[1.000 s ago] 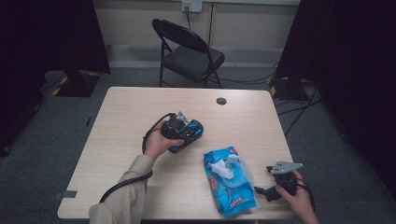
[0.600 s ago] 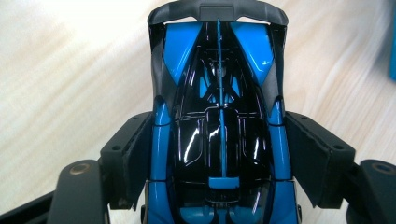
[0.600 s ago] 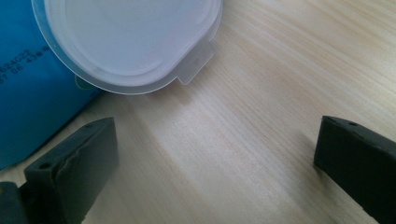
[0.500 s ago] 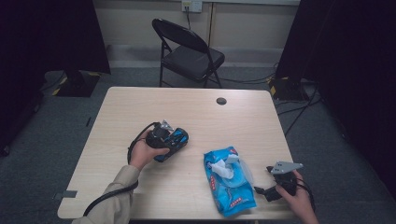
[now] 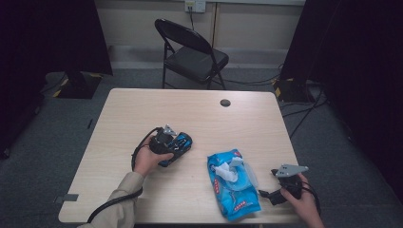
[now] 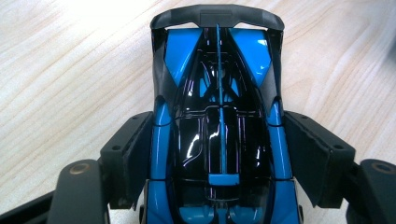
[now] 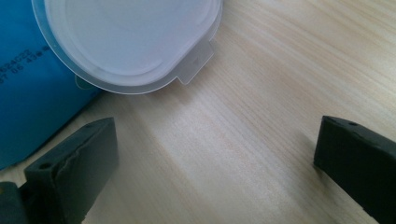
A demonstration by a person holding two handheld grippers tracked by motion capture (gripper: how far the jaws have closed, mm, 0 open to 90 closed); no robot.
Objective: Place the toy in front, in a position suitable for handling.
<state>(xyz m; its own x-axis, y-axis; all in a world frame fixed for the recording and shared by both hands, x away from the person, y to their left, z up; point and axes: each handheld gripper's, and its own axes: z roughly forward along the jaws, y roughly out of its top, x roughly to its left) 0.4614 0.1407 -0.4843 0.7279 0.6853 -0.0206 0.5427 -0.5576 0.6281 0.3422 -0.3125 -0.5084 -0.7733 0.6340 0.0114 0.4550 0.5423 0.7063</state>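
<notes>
Left tongs [image 5: 178,142] clamp a blue-and-black toy car [image 6: 218,121] by its flanks, low over the desk [image 5: 199,114] at its 9 o'clock side. Right tongs [image 7: 219,154], spread and empty, rest at 5 o'clock beside the blue wipes pack [image 5: 233,187], lid open.

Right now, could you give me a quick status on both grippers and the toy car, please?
Left gripper shut on toy car, car at the table. Right gripper open beside wipes pack, lid flipped open. Nothing in the way.
</notes>
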